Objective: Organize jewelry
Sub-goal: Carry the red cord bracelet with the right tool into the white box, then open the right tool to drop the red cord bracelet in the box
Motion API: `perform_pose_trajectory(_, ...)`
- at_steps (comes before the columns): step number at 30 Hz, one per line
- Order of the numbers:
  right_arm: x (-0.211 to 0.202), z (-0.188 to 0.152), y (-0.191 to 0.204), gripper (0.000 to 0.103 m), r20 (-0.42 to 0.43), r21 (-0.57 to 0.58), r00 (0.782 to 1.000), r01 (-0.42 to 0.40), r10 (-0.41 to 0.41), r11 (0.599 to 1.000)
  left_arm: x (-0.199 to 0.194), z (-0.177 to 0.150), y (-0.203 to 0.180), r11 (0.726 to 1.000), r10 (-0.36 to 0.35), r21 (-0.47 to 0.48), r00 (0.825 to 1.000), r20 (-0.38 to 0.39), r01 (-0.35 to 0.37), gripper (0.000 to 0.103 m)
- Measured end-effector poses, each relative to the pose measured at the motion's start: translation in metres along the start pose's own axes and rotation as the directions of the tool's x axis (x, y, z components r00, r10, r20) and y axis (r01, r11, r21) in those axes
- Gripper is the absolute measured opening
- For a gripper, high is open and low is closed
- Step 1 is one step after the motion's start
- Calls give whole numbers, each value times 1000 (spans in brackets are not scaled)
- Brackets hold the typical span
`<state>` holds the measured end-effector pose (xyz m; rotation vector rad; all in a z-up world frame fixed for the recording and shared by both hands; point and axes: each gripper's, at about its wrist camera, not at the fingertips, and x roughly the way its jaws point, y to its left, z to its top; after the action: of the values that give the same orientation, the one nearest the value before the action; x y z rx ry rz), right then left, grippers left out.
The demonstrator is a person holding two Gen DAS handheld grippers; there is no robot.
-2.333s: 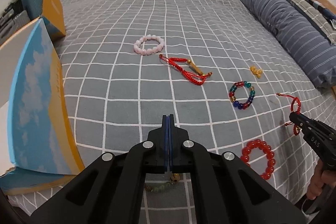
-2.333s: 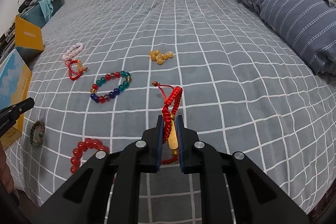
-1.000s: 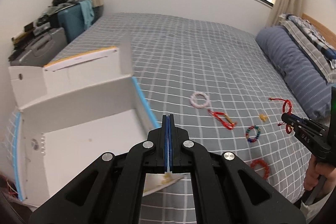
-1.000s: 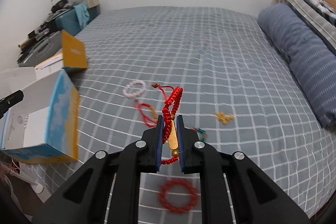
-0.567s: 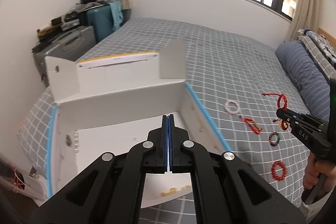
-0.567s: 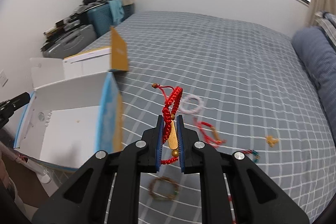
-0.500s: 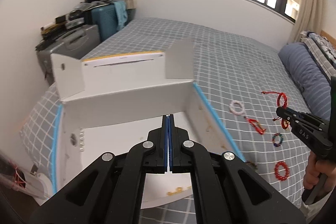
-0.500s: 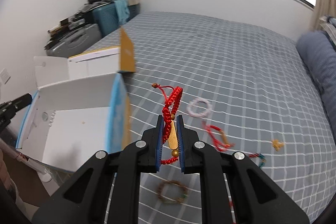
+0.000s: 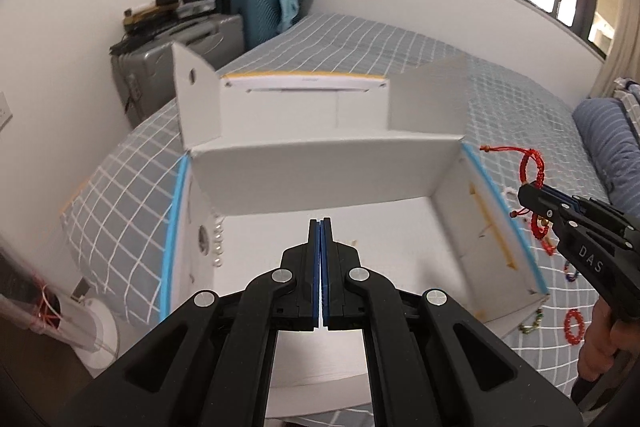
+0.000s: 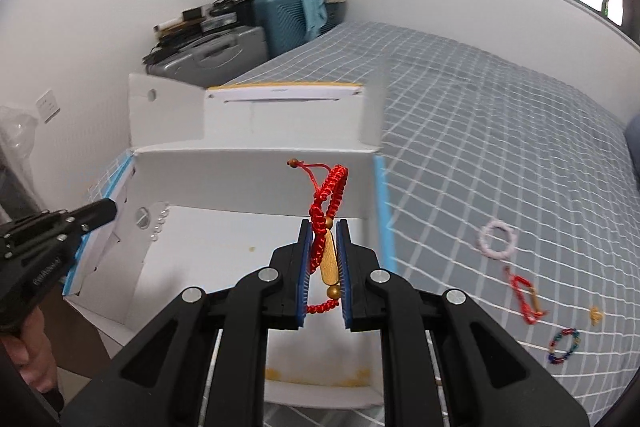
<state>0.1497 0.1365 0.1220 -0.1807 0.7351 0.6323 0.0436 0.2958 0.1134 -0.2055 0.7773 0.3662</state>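
Above the bed (image 10: 500, 131), over an open white box (image 10: 224, 251), the right gripper (image 10: 324, 259) pinches a red bracelet (image 10: 326, 203) by its gold bar, the left gripper (image 9: 321, 251) pressed together with nothing between its pads, a pink bracelet (image 10: 498, 239) lying on the cover.

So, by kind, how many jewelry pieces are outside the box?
Bead bracelets: 4 (pink beads, multicolour beads, red beads, green-brown beads)
Red cord bracelets: 2 (held cord in right claw, loose cord on bed)
Gold charm: 1
Total: 7
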Motion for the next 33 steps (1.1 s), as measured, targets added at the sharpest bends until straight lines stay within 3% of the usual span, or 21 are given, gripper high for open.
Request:
perform_pose_trajectory(8,45,-8,38,11,-81,-45,996,-35,31,998,32,-15,25,999,32,-27,996,-79,-34,0)
perform_pose_trajectory(18,78,-26,42,11,-175,-43,985,-25,17,999,66,-29,34,998,44,-30,982,-182,-50,0)
perform_pose_trajectory(32,91,-37,37,14,-239,-26,971,-13,7,1000,74,-30,37,997,33,-55,976,-216,-46,3)
perform_pose_trajectory(33,90,-36,38,20,-235,-27,972,-14,7,1000,73,-30,38,997,37,-56,976,-214,-50,3)
